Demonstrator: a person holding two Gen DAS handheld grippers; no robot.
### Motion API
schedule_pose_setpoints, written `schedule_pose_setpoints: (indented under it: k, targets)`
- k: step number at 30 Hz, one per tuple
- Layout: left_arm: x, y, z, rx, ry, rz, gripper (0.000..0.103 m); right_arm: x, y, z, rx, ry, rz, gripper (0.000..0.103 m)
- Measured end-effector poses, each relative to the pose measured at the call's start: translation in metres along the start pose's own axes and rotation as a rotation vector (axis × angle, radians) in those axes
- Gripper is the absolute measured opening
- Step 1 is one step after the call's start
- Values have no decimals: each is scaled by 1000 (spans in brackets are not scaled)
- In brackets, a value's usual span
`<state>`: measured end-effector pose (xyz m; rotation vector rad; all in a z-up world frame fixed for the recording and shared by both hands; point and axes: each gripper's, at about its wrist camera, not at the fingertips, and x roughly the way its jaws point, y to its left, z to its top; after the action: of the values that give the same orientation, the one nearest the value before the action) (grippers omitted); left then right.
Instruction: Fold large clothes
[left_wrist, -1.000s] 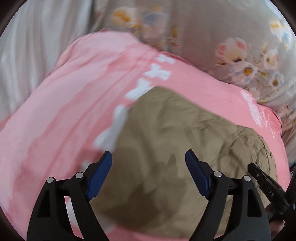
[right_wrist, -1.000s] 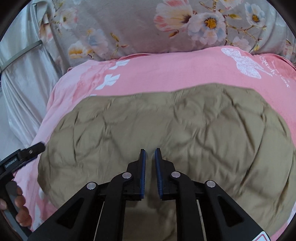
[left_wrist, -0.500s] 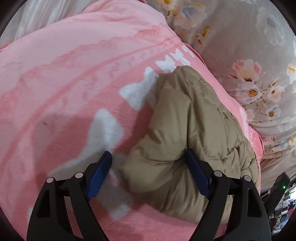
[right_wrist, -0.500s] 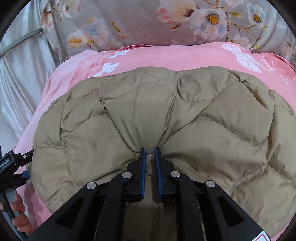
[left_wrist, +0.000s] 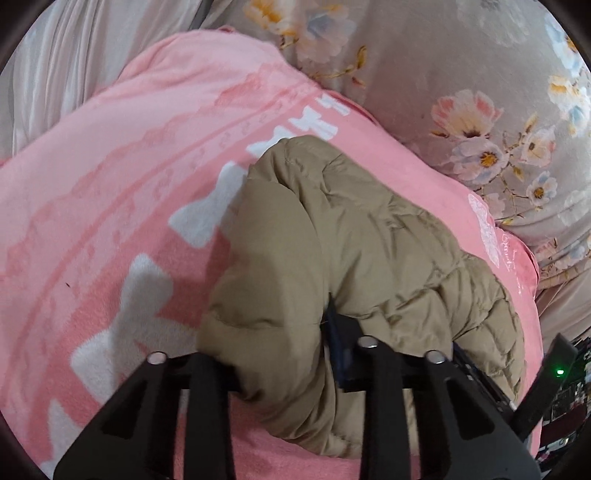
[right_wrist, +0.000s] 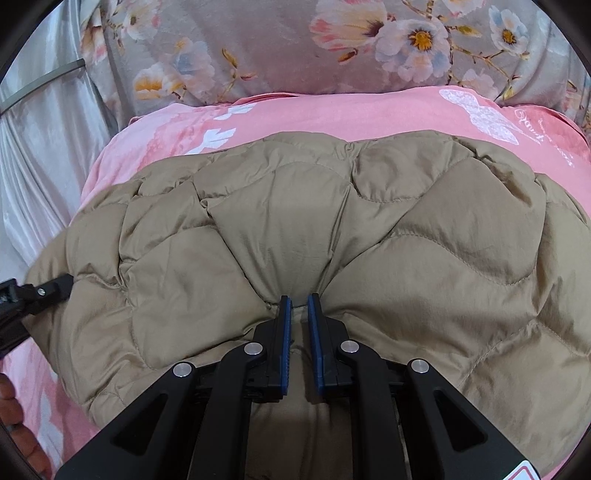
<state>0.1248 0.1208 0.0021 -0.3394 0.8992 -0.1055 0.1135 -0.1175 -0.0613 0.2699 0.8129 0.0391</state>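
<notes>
A tan quilted puffer jacket (right_wrist: 369, 229) lies bunched on a pink blanket (right_wrist: 332, 110). My right gripper (right_wrist: 299, 306) is shut on a fold at the jacket's near edge, with fabric pinched in the narrow gap between its blue pads. In the left wrist view the jacket (left_wrist: 351, 240) runs off to the right. My left gripper (left_wrist: 280, 343) is closing on its near end; padded fabric bulges between the jaws and hides the left fingertip. The left gripper (right_wrist: 37, 291) also shows at the jacket's left end in the right wrist view.
The pink blanket (left_wrist: 129, 184) with white motifs covers the bed under the jacket. Grey floral bedding (right_wrist: 295, 48) rises behind it, and a pale curtain (right_wrist: 40, 147) hangs at the left. A person's fingers (right_wrist: 14, 406) show at the lower left edge.
The left gripper's jaws went from wide apart to squeezed on the jacket's end. The jacket settled onto the blanket and puffed up. The right gripper kept its grip.
</notes>
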Motion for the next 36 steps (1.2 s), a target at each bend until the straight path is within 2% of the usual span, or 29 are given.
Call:
schedule_pose_setpoints:
  k: [4, 10, 15, 20, 22, 25, 30, 33, 36]
  targets:
    - [-25, -25, 8, 54, -44, -44, 13, 0, -3, 2, 16, 7, 14, 12]
    - [-62, -90, 6, 205, -109, -101, 12, 1, -10, 4, 39, 19, 42, 12]
    - [-68, -134, 0, 294, -132, -101, 12, -9, -17, 8, 85, 57, 61, 10]
    - [-73, -138, 9, 292, -135, -101, 12, -53, -42, -10, 204, 95, 209, 11]
    - [-74, -141, 13, 286, -131, -109, 11, -57, -49, -21, 237, 117, 268, 11]
    - [-79, -149, 14, 297, -135, -135, 11, -46, -56, -34, 290, 157, 324, 10]
    - [-86, -181, 8, 355, -136, -183, 11, -26, -62, -40, 362, 176, 389, 1]
    - [-86, -201, 0, 389, -133, -207, 11, -9, -69, -42, 438, 206, 475, 0]
    - [-84, -222, -11, 426, -121, -229, 11, -1, -64, -39, 441, 219, 490, 0]
